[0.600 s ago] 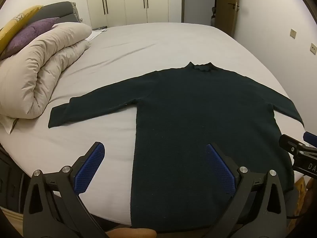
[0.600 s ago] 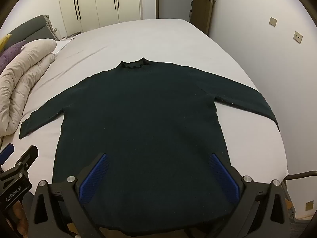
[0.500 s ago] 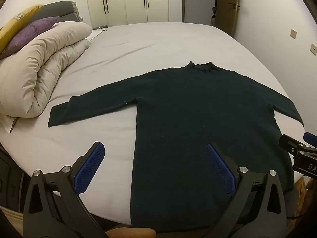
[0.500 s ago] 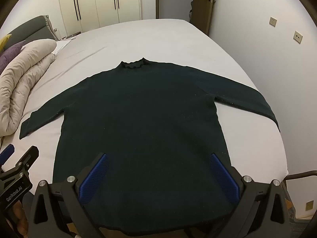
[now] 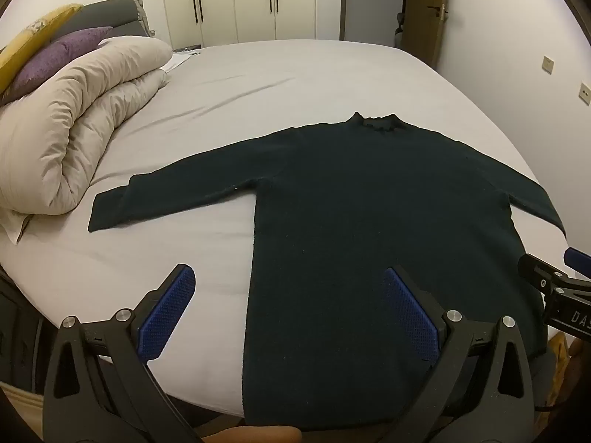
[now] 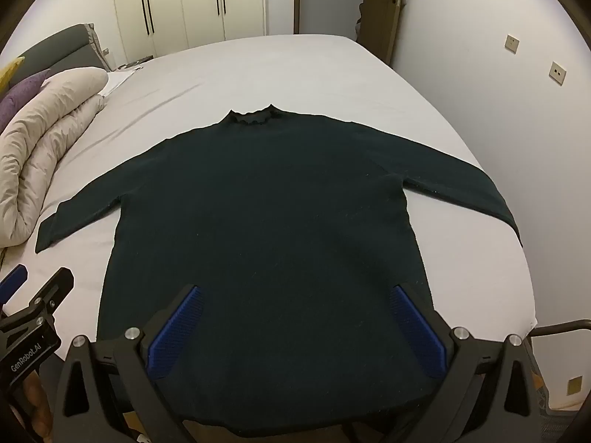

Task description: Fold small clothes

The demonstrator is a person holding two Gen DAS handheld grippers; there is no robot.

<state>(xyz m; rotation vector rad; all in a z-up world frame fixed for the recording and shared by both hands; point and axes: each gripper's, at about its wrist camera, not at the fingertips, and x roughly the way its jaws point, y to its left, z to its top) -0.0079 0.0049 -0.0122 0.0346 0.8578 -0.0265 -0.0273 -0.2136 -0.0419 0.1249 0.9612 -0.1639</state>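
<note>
Your left tongs [image 5: 284,310] and right tongs [image 6: 295,328] hover spread wide, pinching nothing, above the hem of the sweater [image 6: 266,229], which lies flat, sleeves outstretched, on the bed [image 5: 258,85]; beyond, at left, a rolled duvet [image 5: 74,122].

A dark sweater [image 6: 266,221] lies flat on a pale bed [image 6: 295,74], filling the centre of the frame, collar toward the top and hem at the bottom edge. Both sleeves spread out and slant down toward the left and right sides. At the bottom, the right gripper [image 6: 293,323] hangs above the sweater's lower part, its jaws wide apart with nothing between the blue pads [image 6: 175,332]. The left gripper [image 6: 26,302] shows partly at the lower left edge. A rolled beige duvet [image 6: 44,140] lies at the left, a purple pillow [image 6: 22,92] behind it. Cream wardrobes [image 6: 184,0] and a door [image 6: 384,7] stand across the top.
</note>
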